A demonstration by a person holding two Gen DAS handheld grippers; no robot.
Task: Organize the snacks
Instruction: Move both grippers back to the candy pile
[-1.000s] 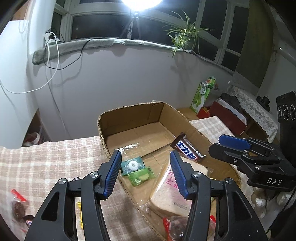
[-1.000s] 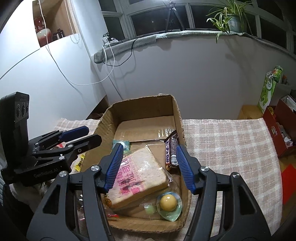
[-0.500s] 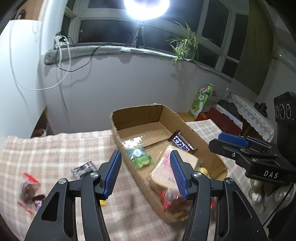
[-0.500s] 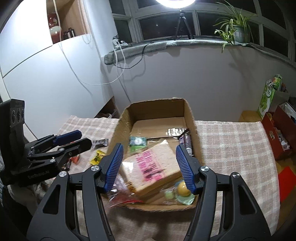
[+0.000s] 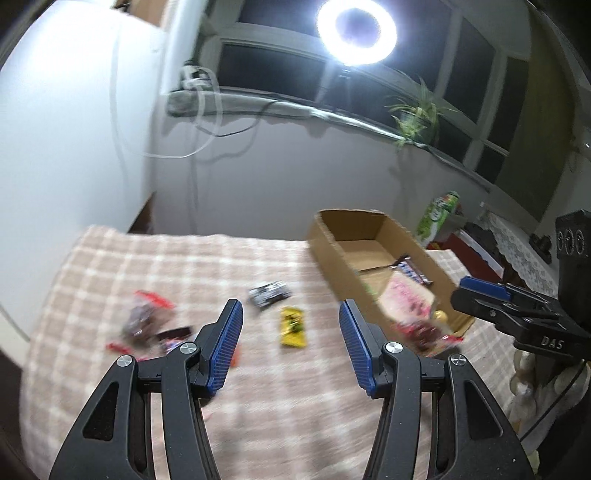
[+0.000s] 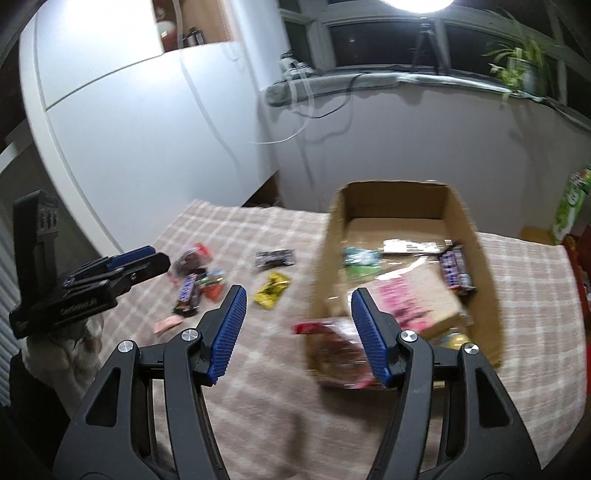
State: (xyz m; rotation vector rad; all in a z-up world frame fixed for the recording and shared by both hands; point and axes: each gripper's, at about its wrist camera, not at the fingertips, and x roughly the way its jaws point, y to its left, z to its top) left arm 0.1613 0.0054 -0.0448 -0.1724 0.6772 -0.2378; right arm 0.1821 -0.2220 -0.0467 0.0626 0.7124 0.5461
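Loose snacks (image 5: 291, 326) on tablecloth (image 5: 184, 266) — left of box (image 5: 373, 236)

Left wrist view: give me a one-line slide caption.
Open left gripper above the checked tablecloth, yellow packet ahead between its fingers, cardboard box of snacks to the right.

checked tablecloth (image 5: 258, 424), cardboard box (image 5: 328, 251), yellow packet (image 5: 293, 326), black packet (image 5: 269, 294), loose snacks (image 5: 147, 325)

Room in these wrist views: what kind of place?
Probably a home room at night, rigged for recording: beige checked tablecloth on the table, potted green plant on the windowsill below dark windows, bright ring light on a stand.
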